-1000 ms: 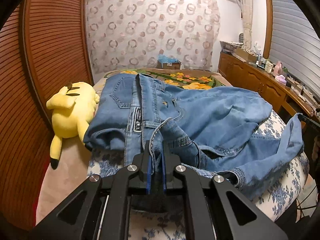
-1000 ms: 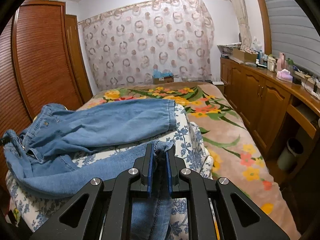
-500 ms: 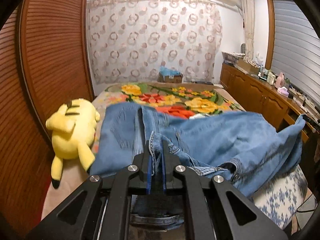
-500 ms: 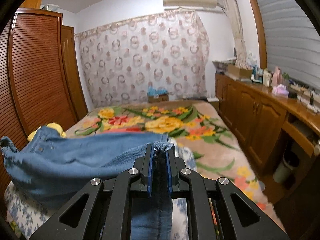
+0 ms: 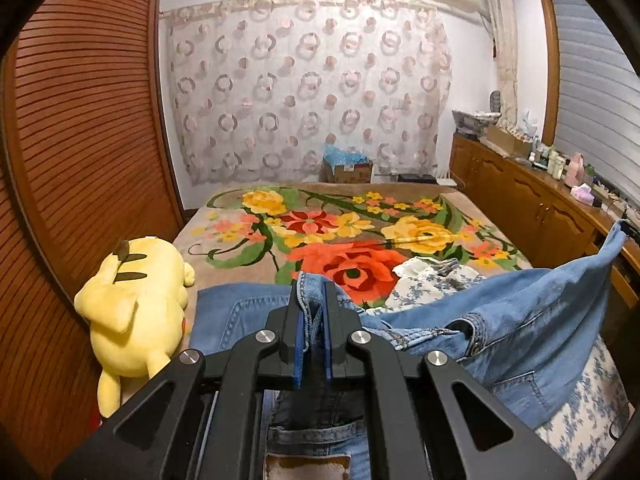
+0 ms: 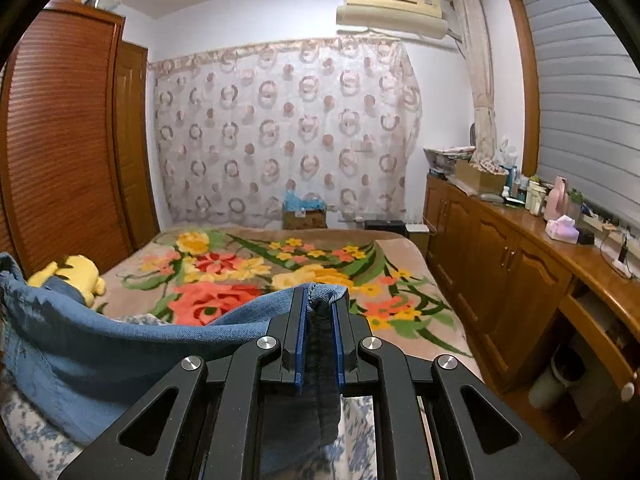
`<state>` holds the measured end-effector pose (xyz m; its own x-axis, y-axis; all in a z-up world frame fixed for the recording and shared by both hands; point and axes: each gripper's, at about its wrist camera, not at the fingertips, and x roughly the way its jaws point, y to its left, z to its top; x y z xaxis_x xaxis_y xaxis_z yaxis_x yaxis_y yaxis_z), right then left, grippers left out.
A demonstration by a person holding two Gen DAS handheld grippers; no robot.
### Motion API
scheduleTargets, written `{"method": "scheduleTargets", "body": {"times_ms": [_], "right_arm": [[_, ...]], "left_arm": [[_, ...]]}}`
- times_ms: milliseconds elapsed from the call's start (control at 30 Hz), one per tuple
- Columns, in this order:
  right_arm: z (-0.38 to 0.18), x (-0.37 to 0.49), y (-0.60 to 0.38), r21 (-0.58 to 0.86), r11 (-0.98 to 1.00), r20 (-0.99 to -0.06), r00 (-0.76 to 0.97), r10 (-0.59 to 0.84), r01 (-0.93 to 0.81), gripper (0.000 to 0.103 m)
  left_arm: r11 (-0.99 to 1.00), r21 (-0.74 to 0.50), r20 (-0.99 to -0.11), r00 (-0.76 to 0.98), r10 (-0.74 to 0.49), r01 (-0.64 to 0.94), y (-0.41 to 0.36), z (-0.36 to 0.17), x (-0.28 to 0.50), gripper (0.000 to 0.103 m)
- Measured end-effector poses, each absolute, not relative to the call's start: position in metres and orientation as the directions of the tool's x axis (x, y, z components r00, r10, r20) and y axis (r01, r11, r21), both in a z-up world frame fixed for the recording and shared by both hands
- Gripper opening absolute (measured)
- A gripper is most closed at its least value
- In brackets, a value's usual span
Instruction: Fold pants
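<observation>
We've got the light blue denim pants (image 5: 520, 320) lifted up over the floral blanket bed (image 5: 360, 216), with our black left gripper (image 5: 312, 316) clamped on the stitched waistband edge. Our black right gripper (image 6: 319, 312) is pinching a hem end of the same jeans (image 6: 100, 332), so the fabric hangs stretched between the two. The yellow plush toy (image 5: 136, 300) lies just beside the denim by the slatted wooden wardrobe (image 5: 80, 140).

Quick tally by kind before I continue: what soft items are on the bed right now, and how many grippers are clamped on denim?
Jeans: 1
Yellow plush toy: 1
Floral blanket: 1
Blue-flowered white cloth: 1
Grippers shut on the jeans: 2, left gripper and right gripper
Total: 6
</observation>
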<state>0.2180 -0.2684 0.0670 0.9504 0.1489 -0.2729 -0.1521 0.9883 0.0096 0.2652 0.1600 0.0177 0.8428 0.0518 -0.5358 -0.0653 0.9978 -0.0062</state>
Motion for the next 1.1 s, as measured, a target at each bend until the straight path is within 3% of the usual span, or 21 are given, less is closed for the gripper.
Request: {"method": "scheduleTargets", "body": {"times_ms": [600,667,767,833,933,1100], "right_arm": [[0.065,0.347,-0.225,-0.064,0.986,-0.476,0.873,0.107,-0.155,0.011],[0.067,0.351,-0.226,-0.074,0.984,-0.494,0.863,0.103,-0.160,0.011],[0.067,0.355,-0.228,-0.077,0.984,-0.516,0.851,0.098,-0.160,0.011],[0.069,0.359,-0.229,-0.077,0.984,-0.525,0.845,0.097,-0.160,0.011],[0.074,0.358,-0.232,-0.091,0.984,-0.527,0.846,0.085,-0.155,0.011],[0.071,0.375,-0.226,-0.111,0.984,-0.548,0.834,0.054,-0.136,0.011]], "left_arm": [[0.993,0.036,-0.644,0.757,0.109,-0.112,0.171,-0.022,0.341,0.009],[0.993,0.040,-0.651,0.751,0.110,-0.111,0.171,-0.023,0.338,0.016],[0.991,0.047,-0.651,0.749,0.125,-0.125,0.172,-0.020,0.332,0.039],[0.991,0.039,-0.641,0.758,0.123,-0.128,0.172,-0.015,0.326,0.061],[0.992,0.035,-0.616,0.778,0.119,-0.124,0.169,-0.006,0.315,0.077],[0.997,0.031,-0.611,0.788,0.078,-0.075,0.154,0.001,0.303,0.079]]}}
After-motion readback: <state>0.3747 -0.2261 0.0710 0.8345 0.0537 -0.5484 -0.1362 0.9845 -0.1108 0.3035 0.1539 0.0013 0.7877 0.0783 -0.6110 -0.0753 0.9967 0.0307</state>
